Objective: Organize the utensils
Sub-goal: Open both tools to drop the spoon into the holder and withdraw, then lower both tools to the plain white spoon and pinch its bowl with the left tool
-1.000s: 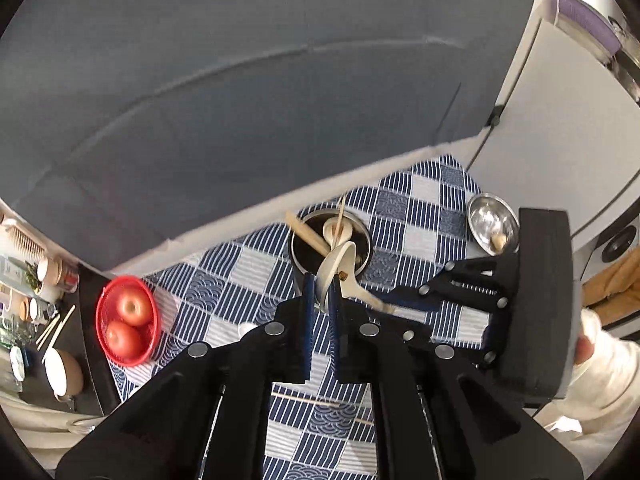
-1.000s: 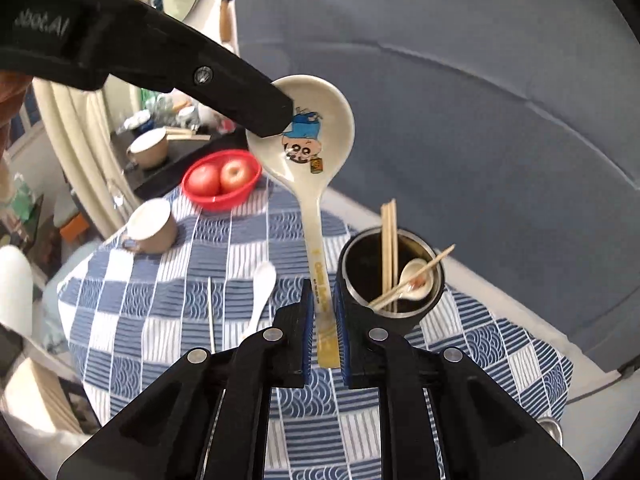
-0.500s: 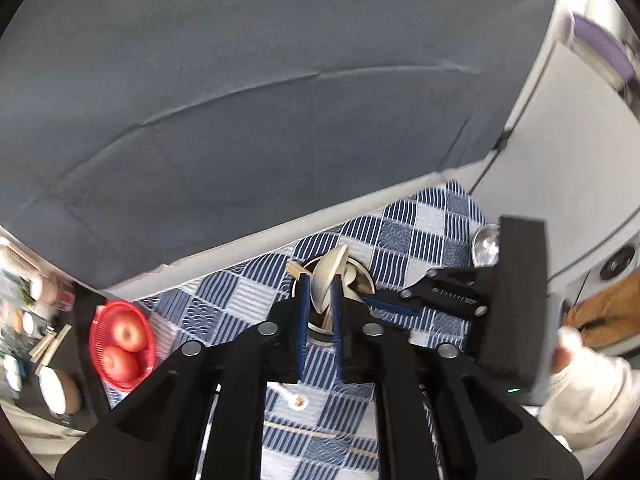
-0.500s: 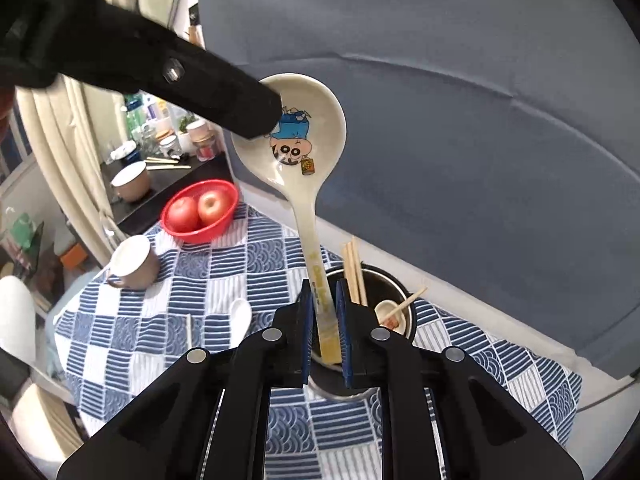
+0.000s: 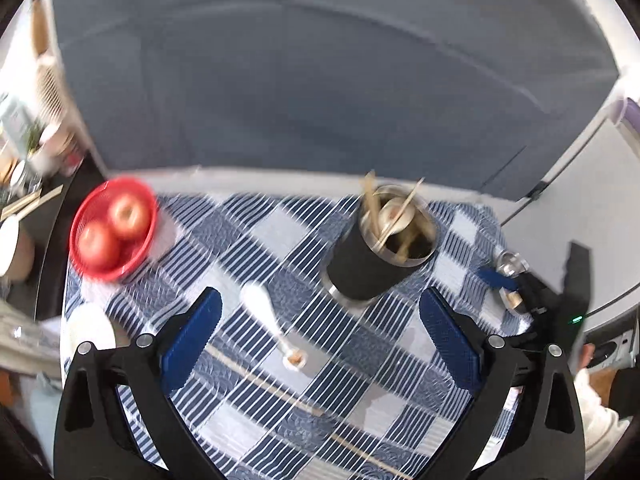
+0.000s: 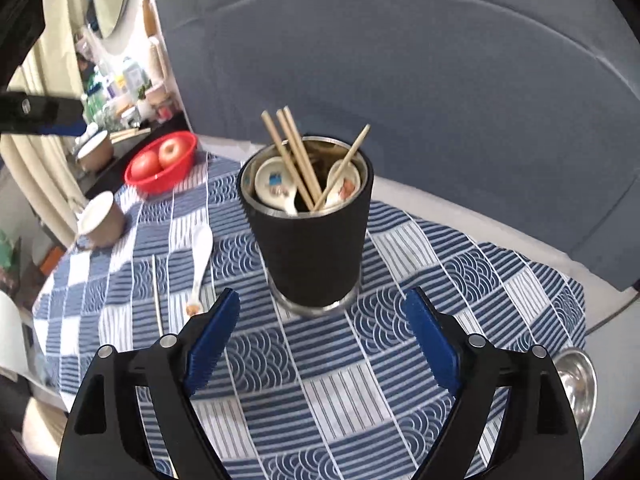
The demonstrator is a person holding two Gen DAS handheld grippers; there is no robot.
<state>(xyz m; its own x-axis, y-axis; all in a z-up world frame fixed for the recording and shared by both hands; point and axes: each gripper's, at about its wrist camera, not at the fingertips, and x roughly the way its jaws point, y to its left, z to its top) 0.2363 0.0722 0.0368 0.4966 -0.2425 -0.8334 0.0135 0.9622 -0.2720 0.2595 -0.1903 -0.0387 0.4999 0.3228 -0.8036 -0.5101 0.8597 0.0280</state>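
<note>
Both grippers just opened: left gripper point(image 5: 320, 320) and right gripper point(image 6: 322, 330) spread wide, nothing between. Cartoon spoon point(image 6: 274, 184), pinched by both earlier, now inside black cup point(image 6: 308, 252) with chopsticks point(image 6: 296, 160). White spoon point(image 6: 200, 256) remains on tablecloth point(image 6: 344, 392).

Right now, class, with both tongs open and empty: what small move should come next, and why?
Probably lower the left tongs toward the white spoon lying on the checked cloth beside the black holder. The holder already has spoons and chopsticks; this spoon and a loose chopstick remain outside.
</note>
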